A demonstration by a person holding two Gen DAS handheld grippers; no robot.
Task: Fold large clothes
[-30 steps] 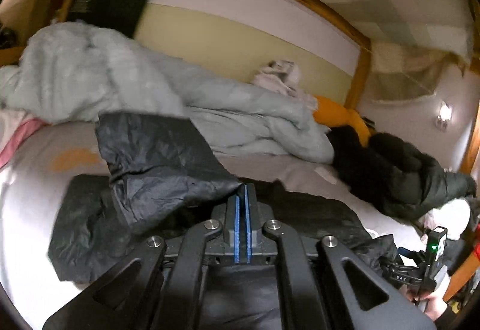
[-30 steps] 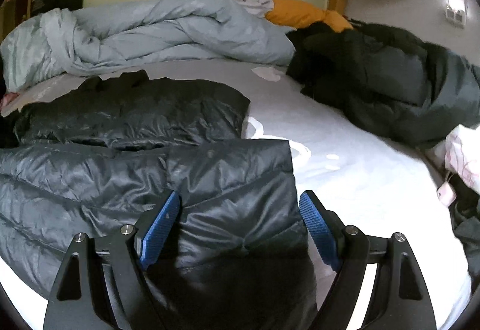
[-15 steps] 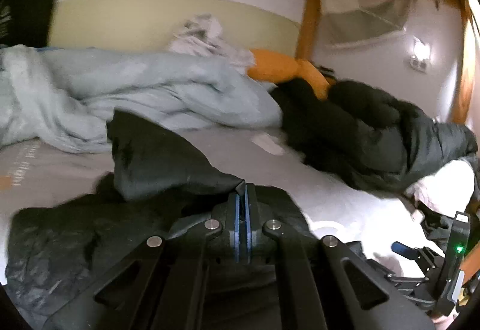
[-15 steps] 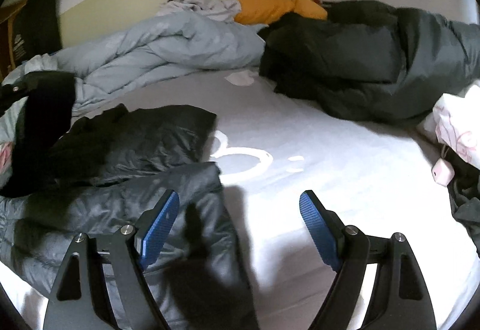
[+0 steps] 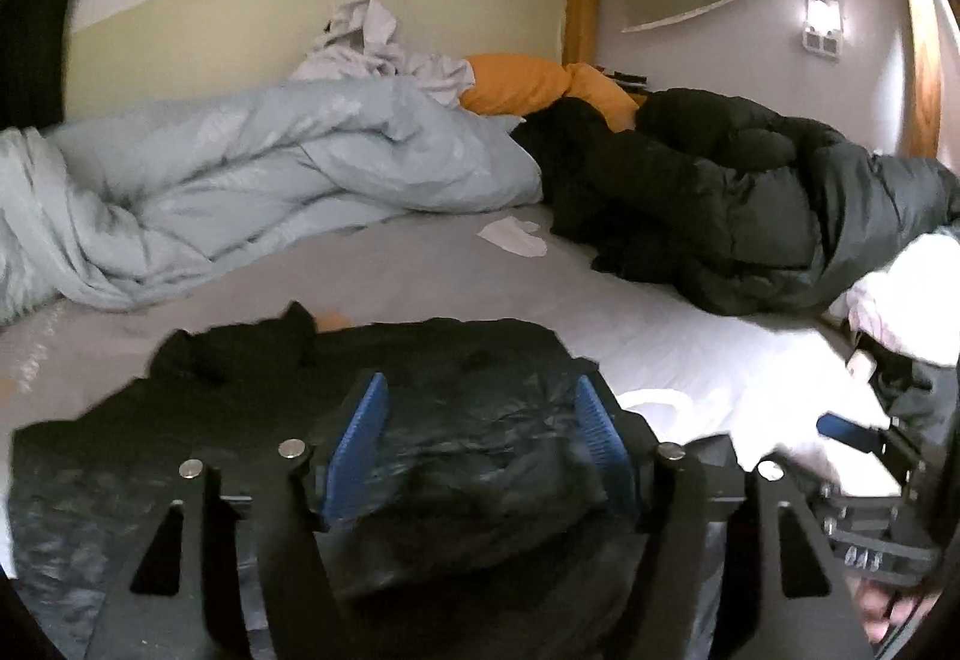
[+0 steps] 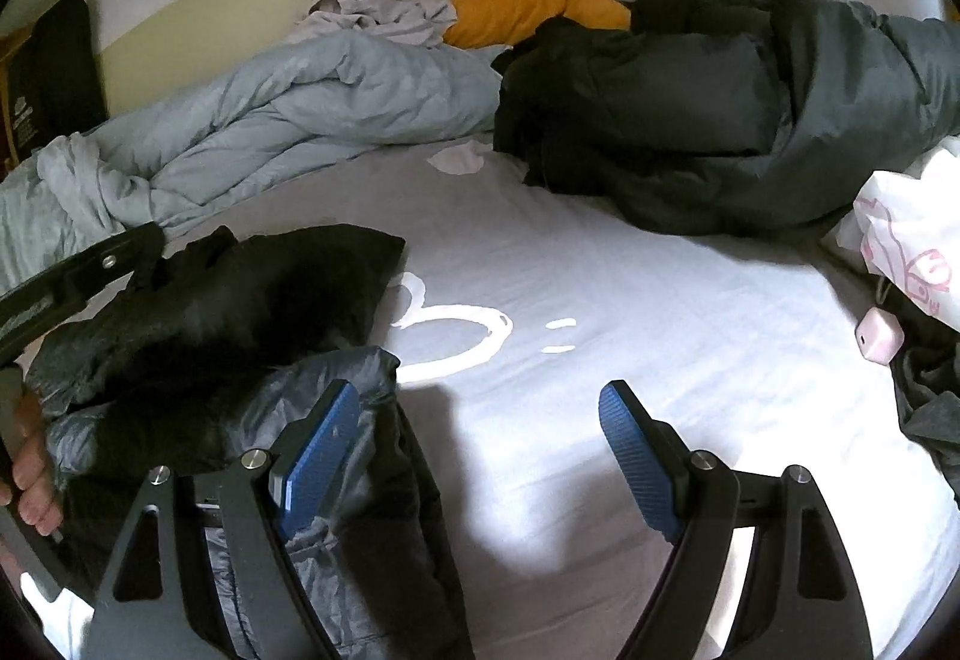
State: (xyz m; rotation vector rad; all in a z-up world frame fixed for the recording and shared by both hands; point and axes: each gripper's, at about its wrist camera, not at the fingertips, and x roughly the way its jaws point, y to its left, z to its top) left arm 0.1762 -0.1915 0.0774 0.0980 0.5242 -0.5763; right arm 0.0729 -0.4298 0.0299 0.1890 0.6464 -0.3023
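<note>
- The left gripper [image 5: 480,432] is hovering over the black puffer jacket [image 5: 456,420], its jaws opening; the blue pads [image 5: 360,438] are standing apart on either side of a bunched fold of the jacket, not pressing on it.
- The right gripper [image 6: 480,456] is pointing down at the bed sheet [image 6: 630,312] with its jaws spread wide and holding nothing; its left pad is sitting over the jacket's grey-lined hem, the other over bare sheet.
- The black puffer jacket [image 6: 240,312] is lying on the near left part of the bed sheet, partly folded over itself, with its right edge just beside the white ring print on the sheet.
- A hand [image 6: 30,456] is showing at the left edge of the right wrist view, gripping the left gripper's handle beside the jacket.
- A small pink device [image 6: 879,336] is lying at the right edge of the bed sheet, next to a white-and-pink bag [image 6: 912,240].
- Farther back on the sheet, a dark green down coat [image 6: 720,108] is heaped to the right.
- A pale blue duvet [image 6: 288,120] is piled along the far left of the sheet, against the wall.
- Behind the duvet, a crumpled light-grey garment [image 6: 372,6] and an orange pillow [image 6: 528,12] are resting by the wall.
</note>
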